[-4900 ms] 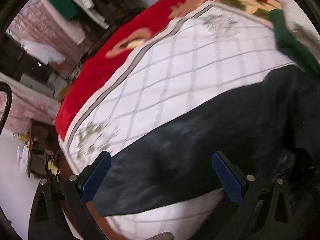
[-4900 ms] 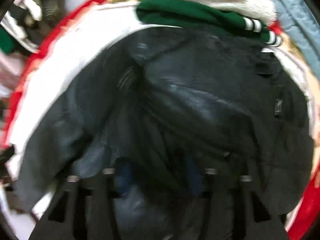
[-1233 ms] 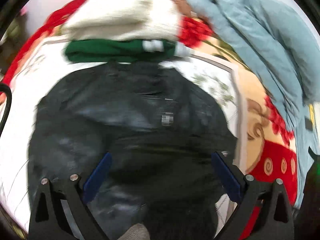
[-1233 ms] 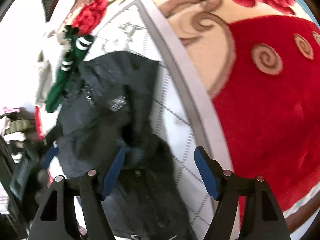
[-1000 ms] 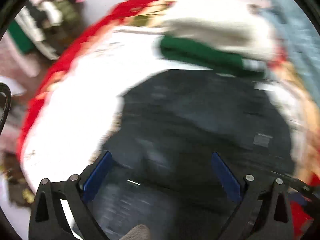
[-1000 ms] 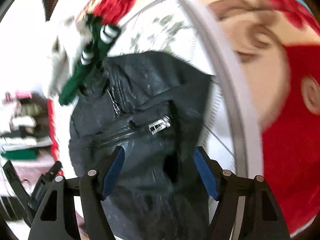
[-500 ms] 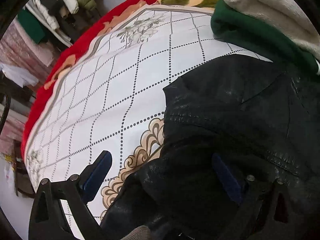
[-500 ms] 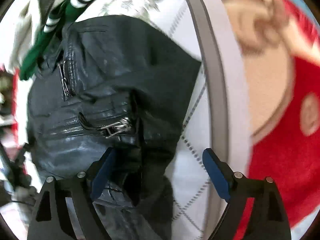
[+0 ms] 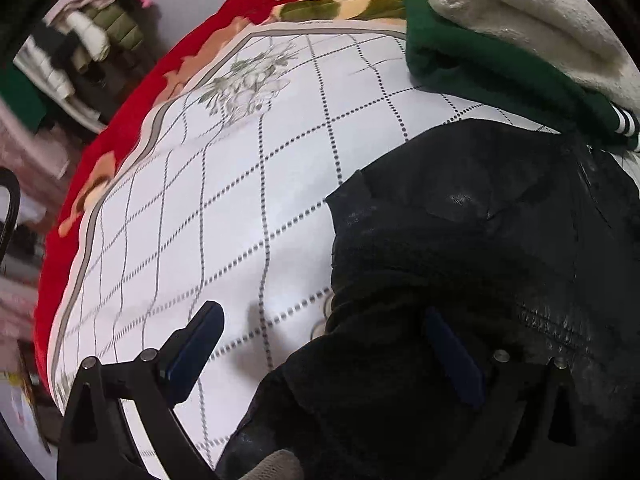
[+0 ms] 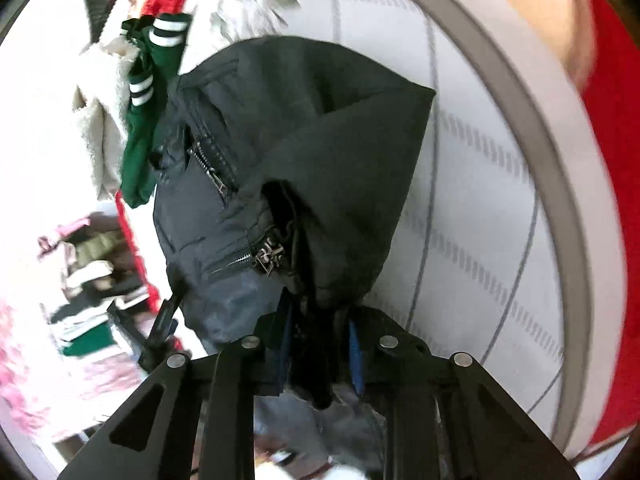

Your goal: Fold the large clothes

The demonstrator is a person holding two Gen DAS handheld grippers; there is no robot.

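A black leather jacket lies on the white checked bedspread, at the right of the left wrist view. My left gripper is open, its right finger over the jacket's left edge and its left finger over the bedspread. In the right wrist view the jacket shows zips and a folded black panel. My right gripper is shut on the jacket's edge, with the fabric bunched between the blue pads.
A folded green garment with white stripes and a cream fleece lie stacked at the jacket's far end. A red floral blanket borders the bedspread. Shelves of clothes stand beyond the bed's left side.
My right gripper has shut on the jacket's edge, where it was open half a second ago. My left gripper has moved left and sits at the jacket's left edge, still open.
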